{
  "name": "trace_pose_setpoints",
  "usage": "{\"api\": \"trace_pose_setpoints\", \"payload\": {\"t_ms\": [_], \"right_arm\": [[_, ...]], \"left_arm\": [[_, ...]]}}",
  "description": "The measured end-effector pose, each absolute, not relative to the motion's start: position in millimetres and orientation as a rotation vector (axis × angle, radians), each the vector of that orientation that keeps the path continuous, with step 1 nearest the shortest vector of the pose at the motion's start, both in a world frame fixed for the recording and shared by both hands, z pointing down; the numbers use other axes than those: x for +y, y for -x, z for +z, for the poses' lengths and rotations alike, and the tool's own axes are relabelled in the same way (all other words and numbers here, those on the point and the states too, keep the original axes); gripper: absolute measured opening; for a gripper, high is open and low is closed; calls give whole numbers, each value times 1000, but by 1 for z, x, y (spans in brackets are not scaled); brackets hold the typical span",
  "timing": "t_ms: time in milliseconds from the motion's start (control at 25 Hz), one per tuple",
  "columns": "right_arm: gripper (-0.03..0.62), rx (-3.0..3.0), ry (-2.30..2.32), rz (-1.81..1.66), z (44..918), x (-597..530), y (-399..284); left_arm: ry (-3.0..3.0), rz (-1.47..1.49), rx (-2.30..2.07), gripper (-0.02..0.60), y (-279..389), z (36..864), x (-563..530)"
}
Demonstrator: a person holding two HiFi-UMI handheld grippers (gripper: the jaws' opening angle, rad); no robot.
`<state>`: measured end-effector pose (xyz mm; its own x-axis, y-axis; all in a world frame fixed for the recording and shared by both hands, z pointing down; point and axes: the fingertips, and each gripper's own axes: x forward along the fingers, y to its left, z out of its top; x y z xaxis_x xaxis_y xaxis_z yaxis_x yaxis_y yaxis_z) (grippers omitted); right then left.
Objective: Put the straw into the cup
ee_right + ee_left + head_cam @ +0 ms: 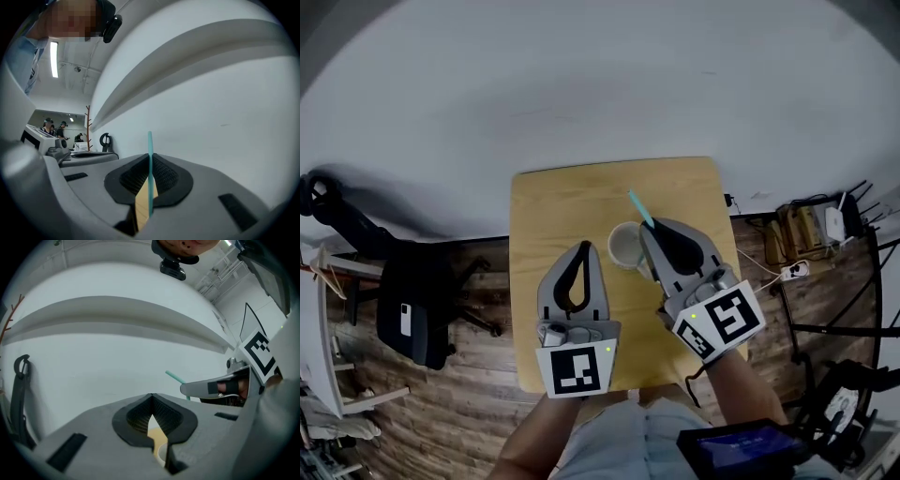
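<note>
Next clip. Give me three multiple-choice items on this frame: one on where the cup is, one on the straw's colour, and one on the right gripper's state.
1. Where does the cup stand?
A. On the wooden table
B. On a shelf
C. In a sink

2. What colour is the straw?
A. Red
B. Black
C. Teal

3. What is the state of the right gripper?
A. Open and empty
B. Shut on the straw
C. Shut on the cup's rim

Answers:
1 A: the head view shows the white cup on the tabletop, next to the right gripper.
2 C: the head view and both gripper views show a teal straw.
3 B: the right gripper view shows the straw pinched between its jaws.
</note>
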<state>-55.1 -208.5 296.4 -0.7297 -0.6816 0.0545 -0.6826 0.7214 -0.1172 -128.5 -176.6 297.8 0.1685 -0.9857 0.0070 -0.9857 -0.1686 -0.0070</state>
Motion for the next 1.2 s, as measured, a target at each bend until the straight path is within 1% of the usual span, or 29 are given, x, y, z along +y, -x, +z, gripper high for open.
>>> {"api": "trace_pose_setpoints", "payload": {"t_ms": [280, 560, 800, 1200], "right_arm": [[15, -2855, -1106, 293, 356, -227, 61], [18, -2795, -1084, 371, 398, -237, 66], [23, -2750, -1060, 418, 423, -241, 66], [46, -2707, -1046, 444, 438, -244, 69]], "left_arm": [[2434, -138, 2072, -2, 126, 346, -193], [2454, -210, 2118, -2, 131, 374, -204], [2471, -247, 2117, -2, 129, 388, -212], [2478, -255, 2143, -2, 136, 399, -219]]}}
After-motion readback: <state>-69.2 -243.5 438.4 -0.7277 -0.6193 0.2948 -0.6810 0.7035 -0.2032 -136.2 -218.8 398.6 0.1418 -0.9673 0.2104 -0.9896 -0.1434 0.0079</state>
